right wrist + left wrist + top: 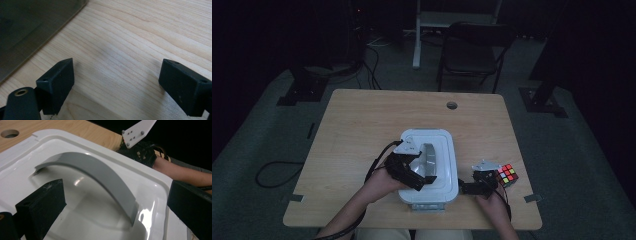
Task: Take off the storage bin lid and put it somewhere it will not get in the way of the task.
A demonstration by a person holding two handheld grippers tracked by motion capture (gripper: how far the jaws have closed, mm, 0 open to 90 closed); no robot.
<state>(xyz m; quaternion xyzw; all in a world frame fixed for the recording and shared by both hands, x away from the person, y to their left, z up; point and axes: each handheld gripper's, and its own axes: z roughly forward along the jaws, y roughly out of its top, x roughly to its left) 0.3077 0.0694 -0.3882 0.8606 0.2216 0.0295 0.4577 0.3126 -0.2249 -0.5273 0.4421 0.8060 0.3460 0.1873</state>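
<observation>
At a wooden table (357, 125) in a dim room, a person seated at the near edge is working a two-jaw gripper in each hand over a white lidded container (428, 170). Starting at the left, the left gripper (412, 172) is hovering over the container's lid, which is sitting near the front edge of the table, roughly at its middle. In the left gripper view, the black jaws are standing wide apart on either side of the lid's arched grey handle (100, 173), with one jaw down in the recess beneath the arch; the pads are not pressing on the handle. Moving right, the right gripper (468, 189) is resting just beside the container's right wall, low over the tabletop. In the right gripper view its jaws are likewise spread wide, with bare wood grain between them and the container's wall (30, 27) darkening the upper left corner. Farther right still, a colourful puzzle cube (507, 174) is sitting just beyond the right gripper, near the table's right edge.
</observation>
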